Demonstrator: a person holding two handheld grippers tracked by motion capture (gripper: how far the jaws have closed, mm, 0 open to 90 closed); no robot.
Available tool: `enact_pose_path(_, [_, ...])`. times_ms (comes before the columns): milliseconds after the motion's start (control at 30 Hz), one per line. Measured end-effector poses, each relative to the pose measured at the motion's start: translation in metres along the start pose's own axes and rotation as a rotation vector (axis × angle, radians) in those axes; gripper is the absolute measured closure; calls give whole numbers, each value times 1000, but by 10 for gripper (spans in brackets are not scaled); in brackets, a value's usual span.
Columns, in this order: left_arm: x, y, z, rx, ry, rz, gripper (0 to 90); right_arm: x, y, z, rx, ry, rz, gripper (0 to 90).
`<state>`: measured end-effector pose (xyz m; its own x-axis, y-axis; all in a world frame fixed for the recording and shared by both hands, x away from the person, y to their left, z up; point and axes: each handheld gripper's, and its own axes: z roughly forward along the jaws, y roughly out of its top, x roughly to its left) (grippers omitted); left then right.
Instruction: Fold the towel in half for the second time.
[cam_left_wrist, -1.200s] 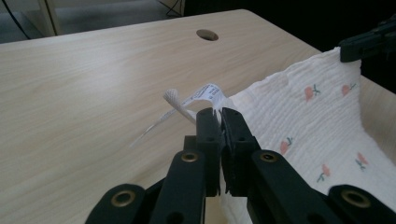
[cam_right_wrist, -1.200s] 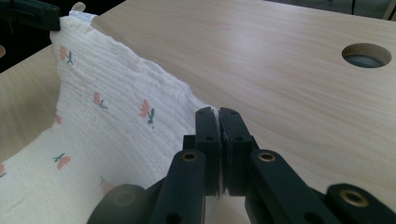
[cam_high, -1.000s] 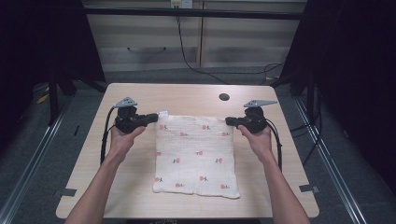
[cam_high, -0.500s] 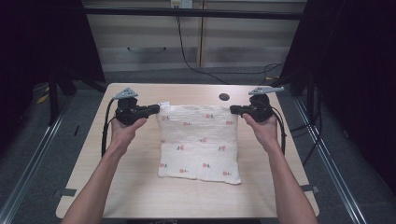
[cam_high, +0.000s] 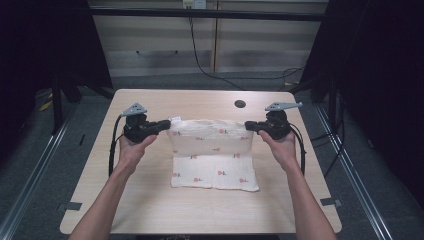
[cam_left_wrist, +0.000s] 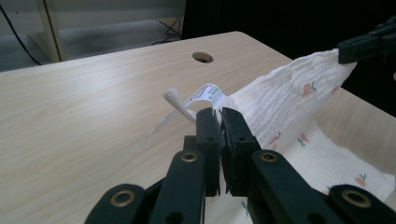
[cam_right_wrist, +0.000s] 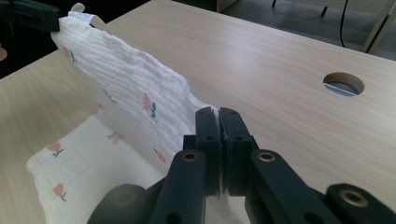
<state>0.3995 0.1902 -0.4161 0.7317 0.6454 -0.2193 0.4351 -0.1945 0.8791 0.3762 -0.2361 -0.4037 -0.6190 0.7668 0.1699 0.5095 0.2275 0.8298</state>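
**Cloth Lifted by Its Far Corners, Both Grippers Pinching**

While both hands hover above the far half of the table (cam_high: 150, 210), a pale wooden top that takes up most of the high view, the cloth (cam_high: 212, 155) lies near the table's centre. It is white, crinkled and printed with small red flowers. Its far edge is raised off the wood and stretched between the two grippers; its near part lies flat on the table, toward 6 o'clock from the lifted edge. In the left gripper view the raised cloth (cam_left_wrist: 299, 88) runs from the jaws toward 2 o'clock, and in the right gripper view it (cam_right_wrist: 126, 88) runs toward 10 o'clock.

At 9 o'clock from the cloth, the left gripper (cam_high: 167, 125) has its jaws pressed together on the far left corner, seen close in its own view (cam_left_wrist: 220, 116). At 3 o'clock, the right gripper (cam_high: 248, 126) has its jaws clamped on the far right corner, seen likewise in its own view (cam_right_wrist: 218, 116).

A round hole (cam_high: 240, 104) sits in the tabletop at 12 o'clock from the cloth, well apart from it.

Smallest of all, a white label (cam_left_wrist: 205, 93) with a frayed tape loop sticks up from the corner held by the left gripper.
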Motion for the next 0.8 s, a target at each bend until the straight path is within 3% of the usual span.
enact_pose_path(133, [-1, -6, -2, -5, -5, -11, 865, 3, -8, -1, 4, 11, -1, 874])
enact_pose_path(567, [-17, -16, -16, -47, -47, 35, 866, 15, -30, -11, 19, 30, -36, 874])
enact_pose_path(800, [-28, -26, -21, -26, -61, 75, 866, 20, -42, -16, 14, 33, -41, 874])
